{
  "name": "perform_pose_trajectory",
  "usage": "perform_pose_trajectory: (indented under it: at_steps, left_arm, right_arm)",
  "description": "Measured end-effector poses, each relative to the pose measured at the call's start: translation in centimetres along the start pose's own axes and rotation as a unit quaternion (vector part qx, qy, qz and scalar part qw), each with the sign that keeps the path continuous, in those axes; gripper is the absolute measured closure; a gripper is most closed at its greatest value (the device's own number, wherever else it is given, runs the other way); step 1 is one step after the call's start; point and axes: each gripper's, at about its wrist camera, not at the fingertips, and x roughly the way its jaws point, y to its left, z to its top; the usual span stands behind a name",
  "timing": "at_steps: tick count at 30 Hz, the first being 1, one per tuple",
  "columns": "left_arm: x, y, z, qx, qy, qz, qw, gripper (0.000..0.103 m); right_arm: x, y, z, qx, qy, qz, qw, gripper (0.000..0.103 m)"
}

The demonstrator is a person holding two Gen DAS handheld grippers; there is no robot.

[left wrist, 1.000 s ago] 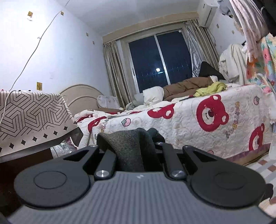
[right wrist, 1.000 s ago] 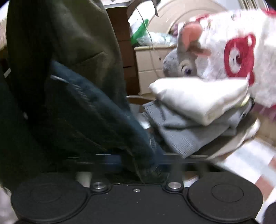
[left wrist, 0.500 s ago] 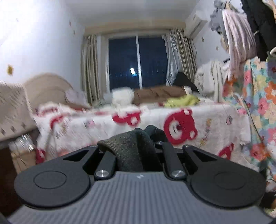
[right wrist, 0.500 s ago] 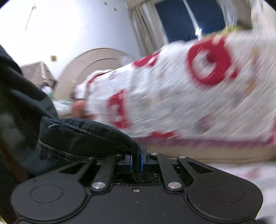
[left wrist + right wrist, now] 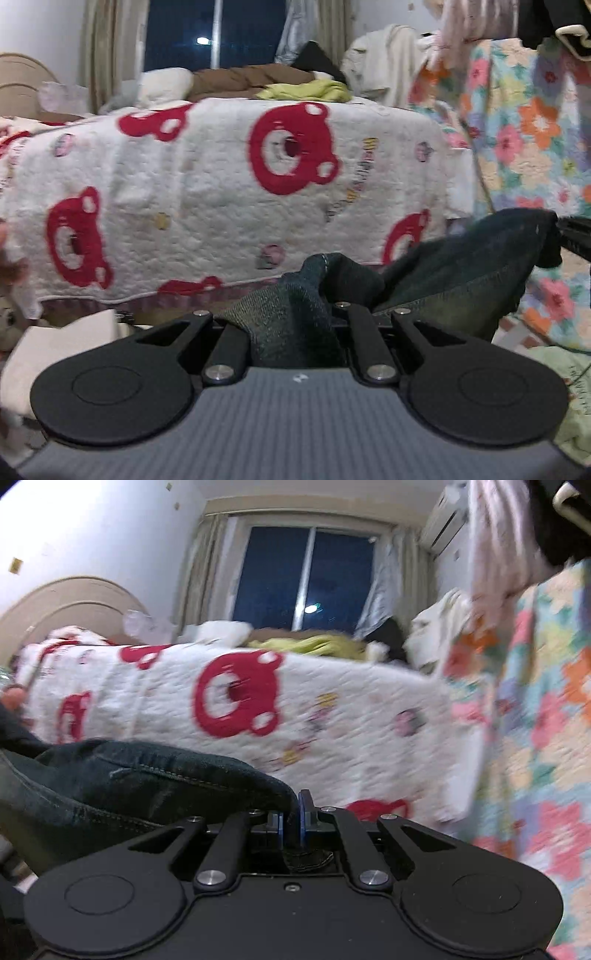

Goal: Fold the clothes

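Observation:
A dark denim garment (image 5: 461, 266) is held up between both grippers in front of the bed. My left gripper (image 5: 295, 295) is shut on one bunched end, and the cloth hides its fingertips. From there the fabric stretches right to a black tip at the frame edge, probably my right gripper (image 5: 576, 236). In the right wrist view the same denim garment (image 5: 147, 775), with stitched seams, runs off to the left. My right gripper (image 5: 291, 812) pinches a fold of it between blue pads, its jaws closing tighter.
A bed with a white quilt printed with red bears (image 5: 207, 184) fills the middle, with clothes piled on top. A floral quilt (image 5: 524, 147) hangs at the right. Folded white cloth (image 5: 66, 339) lies lower left and light green cloth (image 5: 569, 387) lower right.
Both views have swung right, from the headboard side toward the bed's foot. The right gripper rose from beside the folded pile with the denim in it. The garment now spans between the grippers.

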Motion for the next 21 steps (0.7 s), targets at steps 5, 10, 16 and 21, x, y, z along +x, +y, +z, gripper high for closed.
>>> perform_pose_trajectory:
  at_steps: [5,10,16,21]
  left_arm:
    - [-0.8,-1.7,0.8,0.009,-0.022,-0.012,0.9997,0.092]
    - [0.1,-0.6,-0.4,0.002,0.01,-0.044,0.999,0.089]
    - [5.2,1.2,-5.6,-0.027,0.111,-0.076,0.9906,0.088]
    - [13.5,2.4,-4.6,-0.024,0.146,-0.05,0.9877,0.087]
  right_arm:
    - [-2.3,-1.5,3.0,-0.034,-0.027,-0.032,0.999,0.096]
    - [-3.6,-1.3,3.4,-0.041,-0.027,-0.033,0.998,0.096]
    - [-1.0,-0.6,0.6,-0.045,0.026,-0.025,0.998,0.096]
    - [6.3,-0.2,-1.5,-0.044,0.093,-0.013,0.995,0.096]
